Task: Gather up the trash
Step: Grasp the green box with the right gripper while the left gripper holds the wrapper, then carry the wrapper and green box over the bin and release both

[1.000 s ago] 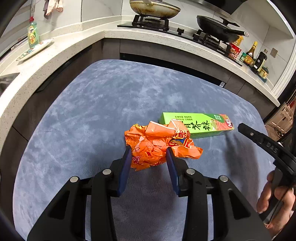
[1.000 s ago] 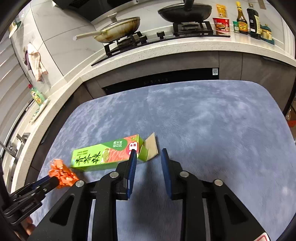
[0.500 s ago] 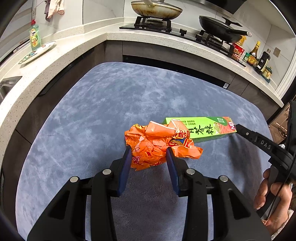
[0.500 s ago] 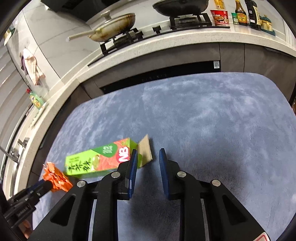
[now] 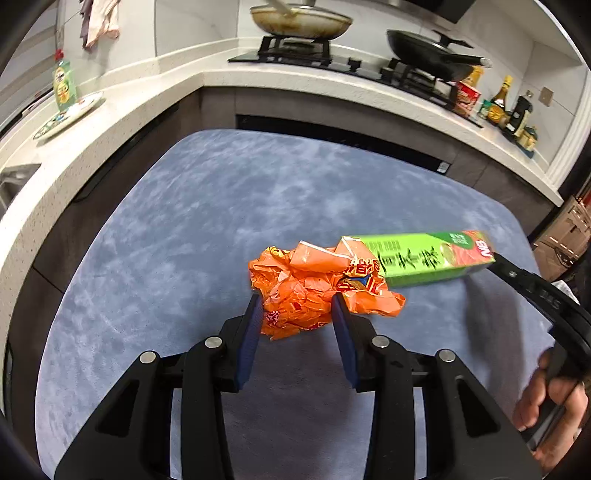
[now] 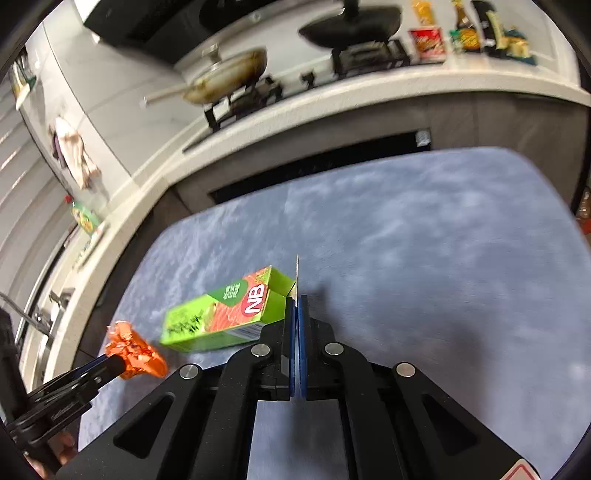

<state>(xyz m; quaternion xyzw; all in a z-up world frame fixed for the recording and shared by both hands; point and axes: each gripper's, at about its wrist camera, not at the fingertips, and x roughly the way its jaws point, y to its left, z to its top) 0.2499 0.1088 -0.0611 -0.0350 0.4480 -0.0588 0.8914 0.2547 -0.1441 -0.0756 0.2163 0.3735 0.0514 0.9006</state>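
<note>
Blue rug [image 5: 207,236] by the stove: left gripper [image 5: 297,314] squeezes the crumpled orange wrapper [image 5: 306,288], soft and weightless. Right gripper [image 6: 296,306] pinches the light, stiff-ish green box [image 6: 221,314] by its flimsy end flap [image 6: 297,273].

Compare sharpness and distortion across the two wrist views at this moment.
Left wrist view: sharp; wrapper and box print legible, fisheye bends the counter. Right wrist view: motion-blurred, pans and bottles smeared, only the right gripper and nearby box crisp.
</note>
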